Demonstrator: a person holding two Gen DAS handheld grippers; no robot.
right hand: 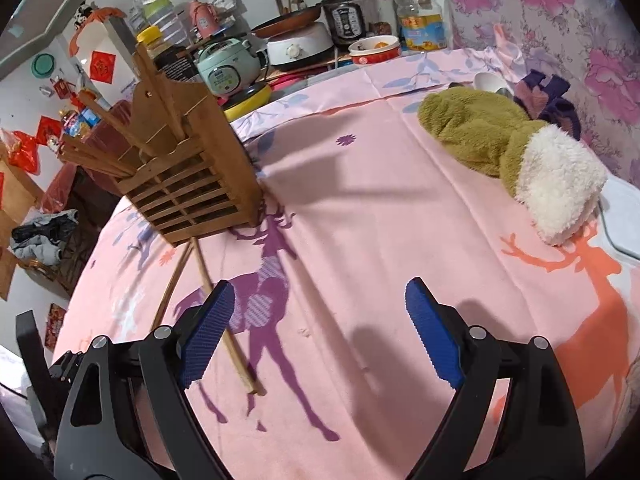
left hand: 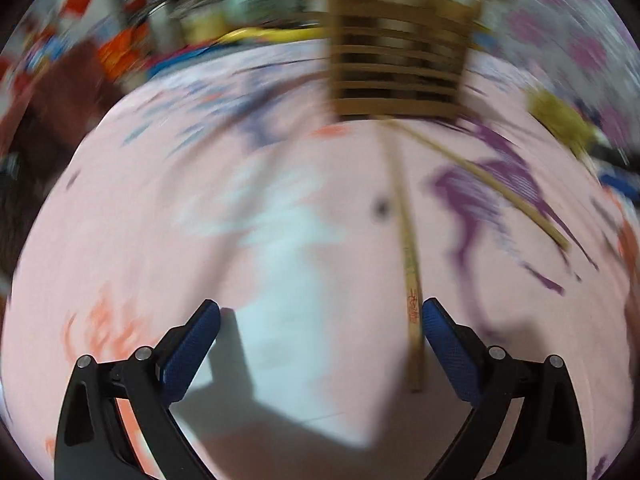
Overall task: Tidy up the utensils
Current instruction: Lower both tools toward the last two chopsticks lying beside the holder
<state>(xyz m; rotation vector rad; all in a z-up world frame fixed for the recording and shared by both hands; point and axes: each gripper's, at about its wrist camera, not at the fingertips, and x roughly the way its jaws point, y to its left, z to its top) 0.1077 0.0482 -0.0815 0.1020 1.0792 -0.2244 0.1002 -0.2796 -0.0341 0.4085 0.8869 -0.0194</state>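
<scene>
A wooden slatted utensil holder (right hand: pixel 192 176) stands on the pink deer-print cloth (right hand: pixel 380 220), with several chopsticks sticking out of its top. Two loose chopsticks lie on the cloth in front of it: one chopstick (right hand: pixel 236 352) runs under my right gripper's left finger, and the other chopstick (right hand: pixel 172 284) lies further left. My right gripper (right hand: pixel 320 292) is open with nothing held. The left wrist view is blurred. My left gripper (left hand: pixel 320 312) is open above the cloth, with a chopstick (left hand: pixel 408 260) lying just inside its right finger. The second chopstick (left hand: pixel 500 188) lies to the right and the holder (left hand: pixel 400 60) is ahead.
An olive and white plush item (right hand: pixel 500 152) lies on the cloth at the right. Rice cookers (right hand: pixel 228 64), a pan, a bowl (right hand: pixel 374 50) and an oil bottle (right hand: pixel 420 12) crowd the far edge. The cloth drops away at the left edge.
</scene>
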